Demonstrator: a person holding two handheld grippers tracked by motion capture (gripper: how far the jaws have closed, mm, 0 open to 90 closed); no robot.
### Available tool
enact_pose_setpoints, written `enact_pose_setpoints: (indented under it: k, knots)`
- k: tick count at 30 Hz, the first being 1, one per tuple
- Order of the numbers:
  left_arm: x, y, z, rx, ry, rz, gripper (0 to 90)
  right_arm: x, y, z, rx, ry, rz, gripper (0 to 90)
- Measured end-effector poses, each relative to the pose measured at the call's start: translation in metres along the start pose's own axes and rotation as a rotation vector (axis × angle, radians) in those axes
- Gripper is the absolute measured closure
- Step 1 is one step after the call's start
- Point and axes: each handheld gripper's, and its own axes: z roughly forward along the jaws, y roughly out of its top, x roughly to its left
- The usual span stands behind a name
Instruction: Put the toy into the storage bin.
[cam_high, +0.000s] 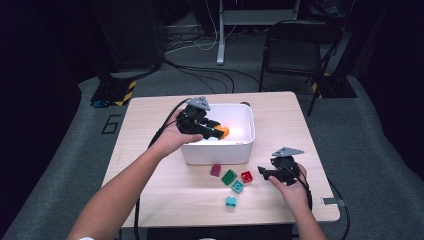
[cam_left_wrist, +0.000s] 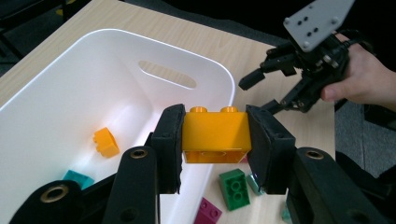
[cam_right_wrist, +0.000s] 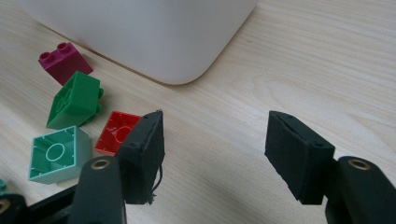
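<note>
A black folding metal chair (cam_high: 295, 47) stands at upper right of the high view, a white metal stand post (cam_high: 220, 32) at top centre, tangled cables (cam_high: 200, 45) across the grey carpet (cam_high: 370, 135).

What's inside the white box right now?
Inside the white box lie a small orange block and a teal block on the bottom. The left gripper holds a bigger orange brick over the rim. The gripper's black jaws hide the near corner of the box.
</note>
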Motion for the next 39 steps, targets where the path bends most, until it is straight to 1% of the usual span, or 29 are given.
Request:
enact_pose_setpoints:
  k: [1, 2, 3, 5, 6, 8, 9, 10, 12, 13, 14, 16, 17, 20, 24, 25, 28, 29, 33, 34, 37, 39]
  knots:
    - [0.004, 0.001, 0.002, -0.002, 0.003, -0.006, 58.9, 0.0, 0.0, 0.0, 0.0, 0.0, 0.0, 36.7]
    - [0.01, 0.002, 0.006, -0.008, 0.013, -0.024, 59.0, 0.0, 0.0, 0.0, 0.0, -0.001, -0.002, 36.7]
    - [0.013, 0.002, 0.009, -0.01, 0.017, -0.026, 59.0, 0.0, 0.0, 0.0, 0.0, -0.001, -0.002, 36.7]
    - [0.02, 0.002, 0.014, -0.02, 0.019, -0.046, 59.0, 0.0, 0.0, 0.0, 0.0, 0.0, -0.005, 36.7]
    - [0.02, 0.002, 0.014, -0.02, 0.019, -0.046, 58.9, 0.0, 0.0, 0.0, -0.001, 0.002, -0.006, 36.7]
    - [0.029, 0.0, 0.024, -0.019, 0.019, -0.056, 59.0, 0.0, 0.0, -0.001, 0.001, 0.001, 0.004, 36.7]
    - [0.032, 0.0, 0.027, -0.019, 0.022, -0.062, 59.0, 0.0, 0.0, -0.001, 0.0, 0.001, 0.003, 36.7]
    - [0.032, 0.0, 0.027, -0.019, 0.022, -0.062, 58.9, 0.0, 0.0, -0.001, -0.001, 0.001, 0.003, 36.7]
    - [0.04, -0.002, 0.036, -0.012, 0.029, -0.068, 58.9, -0.001, 0.0, -0.001, -0.004, 0.003, 0.002, 36.7]
    - [0.04, -0.002, 0.036, -0.012, 0.029, -0.068, 58.9, -0.001, 0.0, -0.001, -0.004, 0.003, 0.002, 36.7]
    - [0.045, -0.004, 0.041, -0.009, 0.031, -0.074, 59.0, 0.0, 0.0, -0.001, -0.001, 0.003, 0.0, 36.7]
    - [0.047, -0.004, 0.043, -0.006, 0.033, -0.072, 59.0, 0.0, 0.001, 0.0, -0.001, 0.004, -0.001, 36.7]
    - [0.052, -0.006, 0.047, -0.006, 0.032, -0.075, 58.9, 0.0, 0.001, 0.0, 0.0, 0.005, -0.008, 36.7]
    - [0.056, -0.007, 0.051, -0.007, 0.038, -0.079, 59.0, 0.0, 0.001, 0.0, -0.001, 0.006, -0.009, 36.7]
    - [0.064, -0.012, 0.06, 0.008, 0.048, -0.091, 59.0, 0.0, 0.001, 0.0, 0.001, 0.003, -0.01, 36.6]
    - [0.066, -0.012, 0.061, 0.011, 0.051, -0.089, 58.9, 0.0, 0.001, 0.0, 0.001, 0.003, -0.009, 36.6]
    - [0.072, -0.014, 0.064, 0.017, 0.06, -0.1, 58.9, 0.0, 0.001, 0.0, 0.0, 0.006, -0.007, 36.6]
    - [0.073, -0.014, 0.065, 0.017, 0.063, -0.109, 58.9, 0.0, 0.001, 0.0, 0.0, 0.004, -0.009, 36.6]
    - [0.078, -0.018, 0.069, 0.042, 0.076, -0.123, 58.9, 0.0, 0.001, 0.001, 0.0, 0.003, -0.013, 36.6]
    - [0.078, -0.018, 0.069, 0.042, 0.076, -0.123, 58.9, 0.0, 0.001, 0.001, 0.0, 0.003, -0.013, 36.6]
    - [0.08, -0.019, 0.073, 0.063, 0.087, -0.128, 58.8, 0.0, 0.001, 0.0, -0.003, 0.004, -0.007, 36.6]
    - [0.081, -0.02, 0.074, 0.083, 0.093, -0.122, 58.7, -0.001, 0.001, 0.0, -0.002, 0.004, -0.009, 36.6]
